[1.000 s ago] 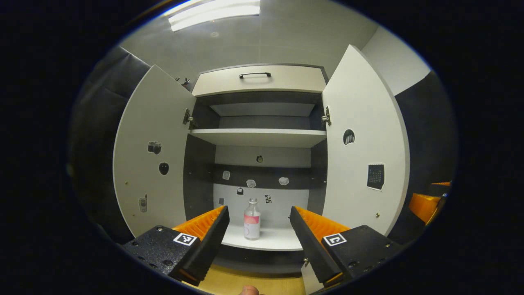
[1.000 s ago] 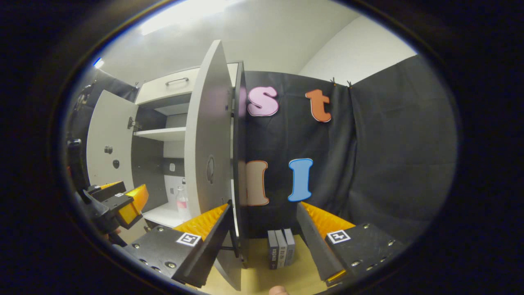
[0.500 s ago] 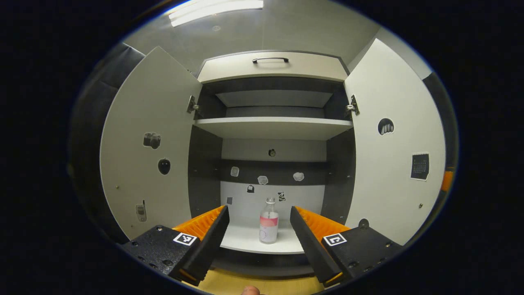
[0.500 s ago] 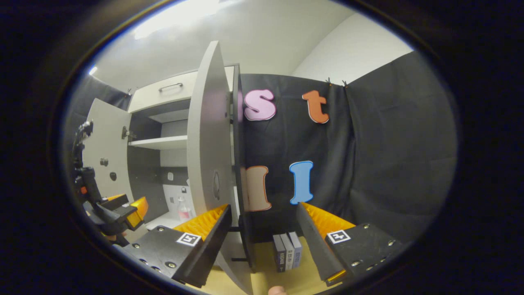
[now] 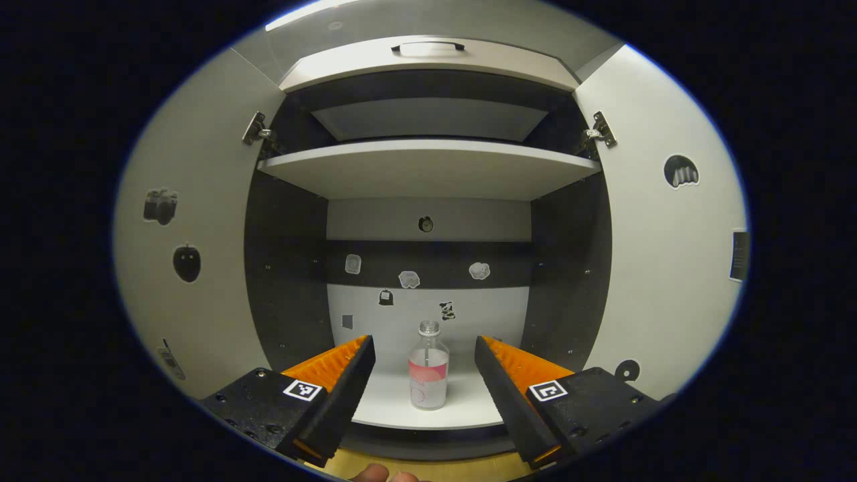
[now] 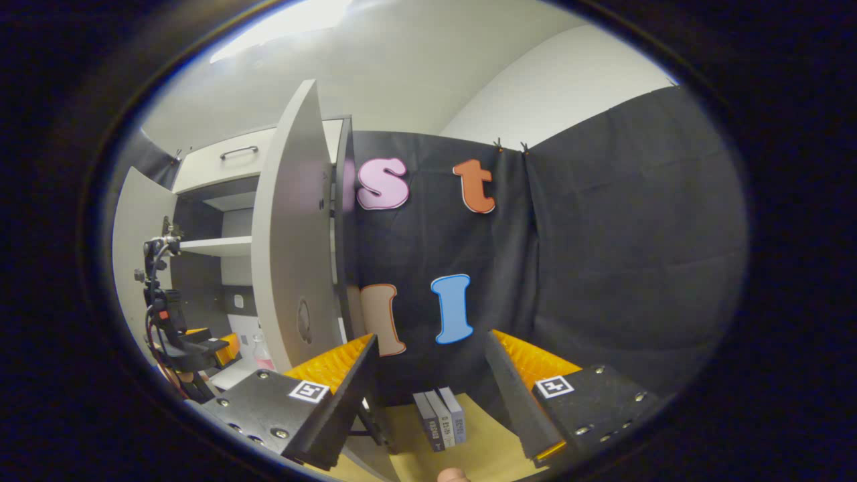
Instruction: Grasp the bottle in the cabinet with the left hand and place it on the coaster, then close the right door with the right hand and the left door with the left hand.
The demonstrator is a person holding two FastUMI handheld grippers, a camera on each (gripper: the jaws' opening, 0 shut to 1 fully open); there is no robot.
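Note:
A small clear bottle [image 5: 428, 368] with a pink label stands upright on the cabinet's bottom shelf [image 5: 395, 410]. In the left gripper view my left gripper [image 5: 423, 365] is open, and the bottle shows in the gap between its fingers, farther in. Both cabinet doors stand open: the left door [image 5: 194, 268] and the right door [image 5: 663, 268]. In the right gripper view my right gripper [image 6: 432, 358] is open and holds nothing, in front of the right door's edge [image 6: 291, 254]. That view also shows the left gripper [image 6: 201, 341] at the cabinet mouth and a bit of the bottle [image 6: 261, 351].
A middle shelf [image 5: 428, 171] spans the cabinet above the bottle, with a drawer and its handle [image 5: 428, 48] on top. Small stickers dot the back wall and doors. Several dark books [image 6: 442, 418] stand on the wooden table [image 6: 482, 448] by the black cloth wall.
My left gripper has moved forward toward the cabinet, so the bottle and shelves look larger and centred between its fingers. My right gripper has turned right, shifting the right door leftward in its view.

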